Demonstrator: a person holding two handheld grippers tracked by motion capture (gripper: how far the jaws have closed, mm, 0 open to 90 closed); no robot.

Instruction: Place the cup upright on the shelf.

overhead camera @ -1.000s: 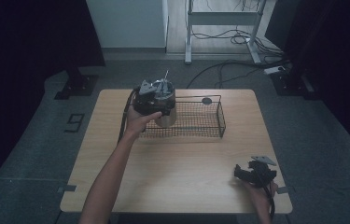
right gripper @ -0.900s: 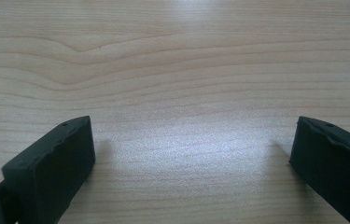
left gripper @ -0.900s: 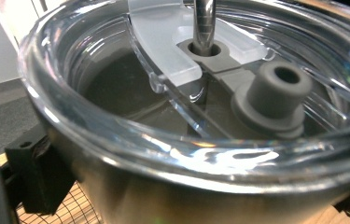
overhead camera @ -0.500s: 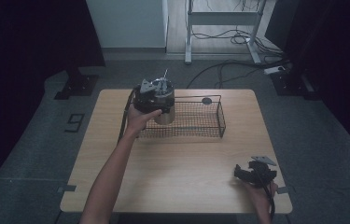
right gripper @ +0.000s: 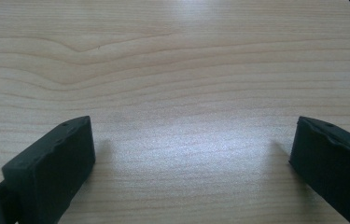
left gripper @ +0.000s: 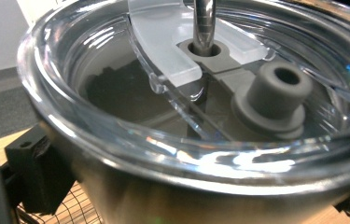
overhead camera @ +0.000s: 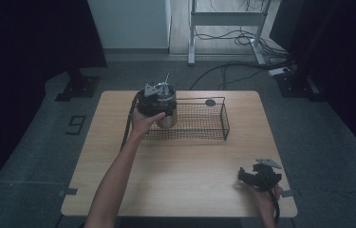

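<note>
- Two grippers are in play: the left gripper [overhead camera: 159,97] sits in the upper middle of the high view, clamped around a metal tumbler [overhead camera: 167,114]; the right gripper [overhead camera: 256,176] rests at the lower right of that frame, its jaws spread wide with nothing between them.
- One tumbler is present; in the left gripper view its steel wall and clear lid [left gripper: 116,93] take up most of the frame, with one black jaw pressed to its left side and the other just showing at the lower right edge.
- One metal straw [left gripper: 204,23] rises through a hole in the lid, and one grey rubber spout [left gripper: 275,93] stands to its right.
- One black wire basket [overhead camera: 199,121] sits in the upper middle of the table [overhead camera: 118,156]; the tumbler is at the basket's left end, but I cannot tell whether it stands on the mesh or is held above it.
- One small dark round object [overhead camera: 210,102] lies just beyond the basket's far rim.
- Bare wood grain lies beneath the open jaws in the right gripper view.
- Cables [overhead camera: 232,71] trail across the grey floor at the top of the high view.
- Compared with the earlier frames, the tumbler, basket and both grippers sit in much the same places.
</note>
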